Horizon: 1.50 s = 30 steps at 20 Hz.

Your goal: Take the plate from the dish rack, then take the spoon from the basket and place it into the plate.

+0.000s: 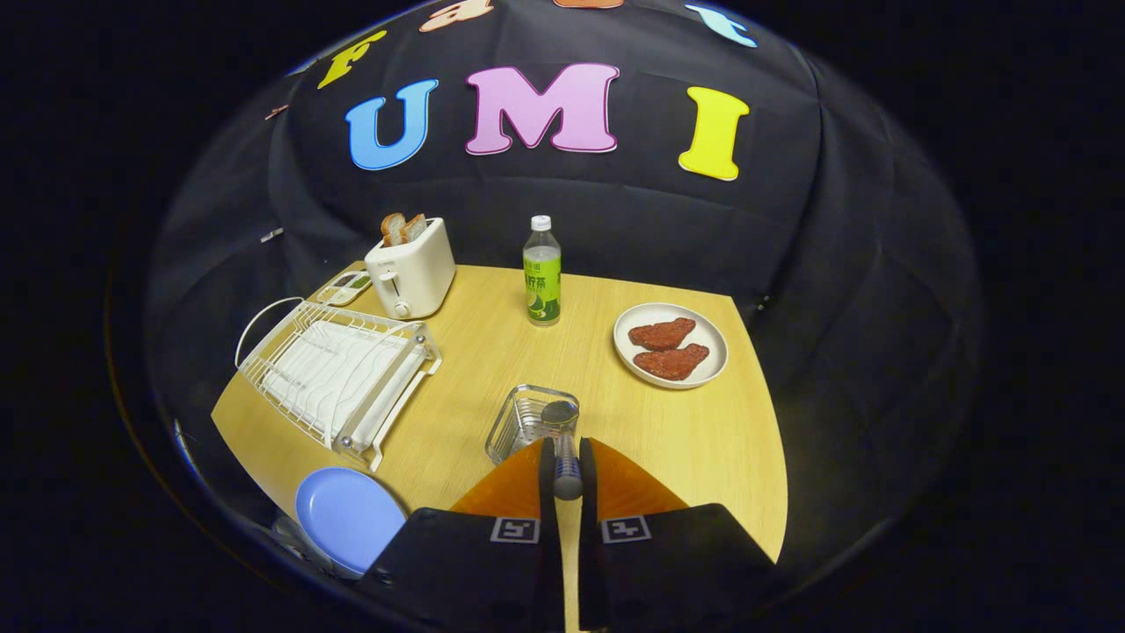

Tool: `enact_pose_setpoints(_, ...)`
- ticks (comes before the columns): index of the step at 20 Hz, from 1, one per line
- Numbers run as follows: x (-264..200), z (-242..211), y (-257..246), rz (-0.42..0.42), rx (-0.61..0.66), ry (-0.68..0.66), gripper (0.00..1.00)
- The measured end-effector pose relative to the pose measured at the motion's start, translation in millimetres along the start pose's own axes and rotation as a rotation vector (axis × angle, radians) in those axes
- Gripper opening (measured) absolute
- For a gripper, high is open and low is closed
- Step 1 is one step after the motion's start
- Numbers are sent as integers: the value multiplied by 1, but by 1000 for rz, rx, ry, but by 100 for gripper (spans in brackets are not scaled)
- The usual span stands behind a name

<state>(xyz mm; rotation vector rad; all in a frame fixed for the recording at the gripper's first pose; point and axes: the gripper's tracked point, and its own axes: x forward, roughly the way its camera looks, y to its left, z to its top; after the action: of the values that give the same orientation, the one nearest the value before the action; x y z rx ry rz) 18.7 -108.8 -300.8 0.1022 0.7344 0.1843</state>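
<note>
We hold the spoon pinched between the gripper fingers, handle clamped, long axis running straight ahead, bowl pointing forward over the wire basket. Blue plate lies on the table beside the fingers, near the white dish rack.

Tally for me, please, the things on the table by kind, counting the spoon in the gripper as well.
Plates: 2, a blue plate and a white plate holding two meat pieces
Dish rack: 1
Basket: 1
Spoon: 1, clamped between the fingers of the gripper
Toaster: 1
Bottle: 1
Small tray behind the rack: 1
Total: 8
</note>
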Motion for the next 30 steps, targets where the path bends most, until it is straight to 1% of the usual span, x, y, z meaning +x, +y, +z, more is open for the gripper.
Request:
enact_pose_setpoints(3, -26, 16, -5, -25, -2, -53, 11)
enact_pose_setpoints(5, -49, 22, 0, -12, 8, -76, 11)
enact_pose_setpoints(8, -78, 17, 35, 77, 22, -78, 10)
enact_pose_setpoints(12, -101, -31, 104, 234, 40, 7, 11)
enact_pose_setpoints(16, -96, -84, 161, 343, 74, 104, 11)
enact_pose_setpoints(22, -78, -130, 217, 436, 2, 139, 11)
enact_pose_setpoints(25, -69, -145, 231, 448, -12, 138, 11)
enact_pose_setpoints(28, -62, -156, 236, 449, -43, 132, 11)
enact_pose_setpoints(30, -53, -178, 235, 436, -63, 178, 14)
